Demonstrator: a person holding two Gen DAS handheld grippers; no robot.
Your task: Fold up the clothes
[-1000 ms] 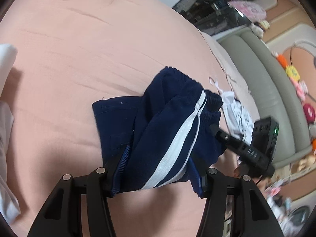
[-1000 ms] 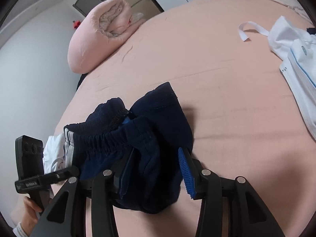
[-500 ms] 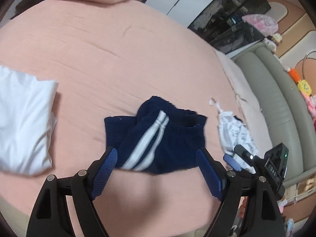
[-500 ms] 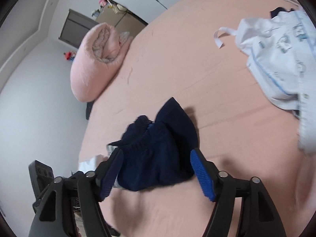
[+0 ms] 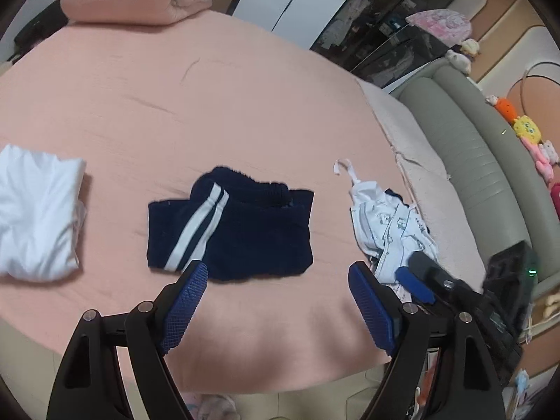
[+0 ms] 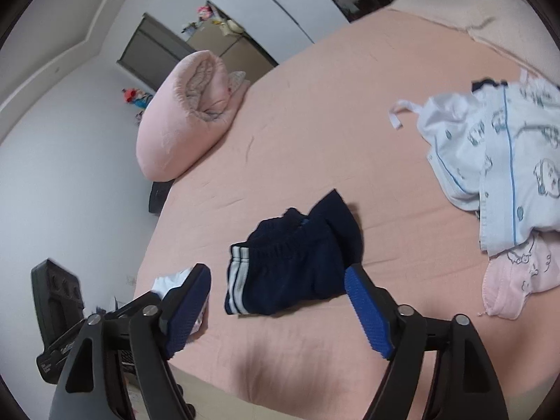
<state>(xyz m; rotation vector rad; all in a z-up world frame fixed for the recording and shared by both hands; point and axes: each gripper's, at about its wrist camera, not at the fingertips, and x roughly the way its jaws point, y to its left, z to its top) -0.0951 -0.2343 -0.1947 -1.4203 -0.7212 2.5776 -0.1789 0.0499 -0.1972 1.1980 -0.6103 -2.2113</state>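
Note:
Navy shorts [image 5: 252, 234] with white side stripes lie folded in a loose, rumpled heap on the pink bed sheet [image 5: 210, 105]. My left gripper [image 5: 276, 273] hovers above their near edge, open, with nothing between the blue pads. From the right wrist view the shorts [image 6: 297, 273] lie below my right gripper [image 6: 278, 274]; its jaws are opening and hold nothing. Both grippers are clear of the cloth.
A folded white garment [image 5: 35, 210] lies left of the shorts. A pile of printed white clothes [image 5: 388, 224] and a pink piece [image 6: 518, 280] lie to the right. A rolled pink duvet [image 6: 185, 122] sits at the far end. A grey padded headboard [image 5: 472, 140] borders the right side.
Both grippers let go of the navy shorts, opened wide and rose away from the bed. The shorts dropped flat onto the sheet.

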